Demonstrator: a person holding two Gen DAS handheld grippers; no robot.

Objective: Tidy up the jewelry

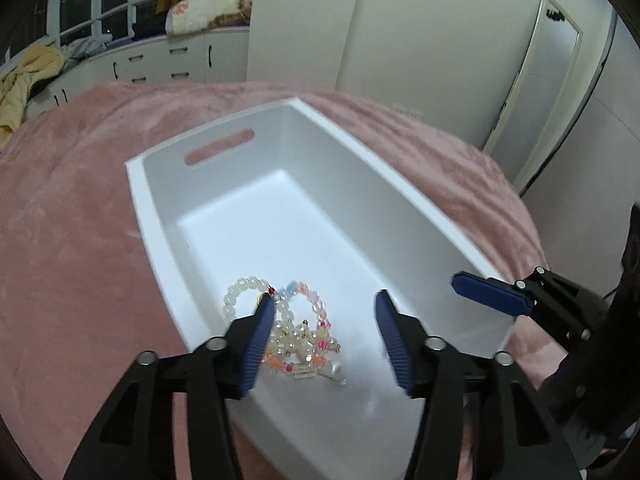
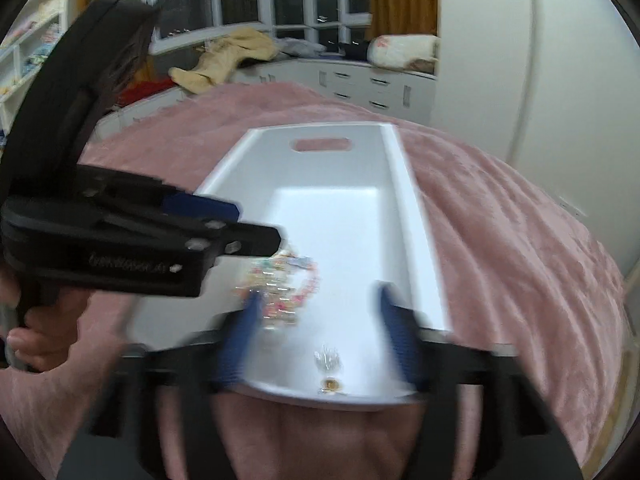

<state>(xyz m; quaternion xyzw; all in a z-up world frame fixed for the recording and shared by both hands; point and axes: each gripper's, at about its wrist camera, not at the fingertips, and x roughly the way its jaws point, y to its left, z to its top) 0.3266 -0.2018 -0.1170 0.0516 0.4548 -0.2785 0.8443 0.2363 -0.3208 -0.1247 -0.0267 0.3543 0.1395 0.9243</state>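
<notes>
A white box [image 1: 404,196] with a handle slot stands on a pink blanket. In its near end lies a heap of beaded bracelets [image 1: 296,336], pearl-white, pink and orange. My left gripper [image 1: 324,302] hangs open just above the heap, its pads off the beads. In the right wrist view, which is blurred, my right gripper [image 2: 320,296] is wide open over the box's near end. A small clear and gold trinket [image 2: 329,364] lies loose on the box floor [image 2: 340,232] below it. The bracelets [image 2: 280,284] are beside its left finger. The left gripper [image 2: 256,226] reaches in from the left.
The pink blanket [image 1: 72,216] covers the bed around the box. A hand [image 2: 36,332] grips the left tool's handle. White drawers [image 1: 160,64], a yellow garment [image 1: 24,80], windows and a leaning mirror [image 1: 536,80] are far behind.
</notes>
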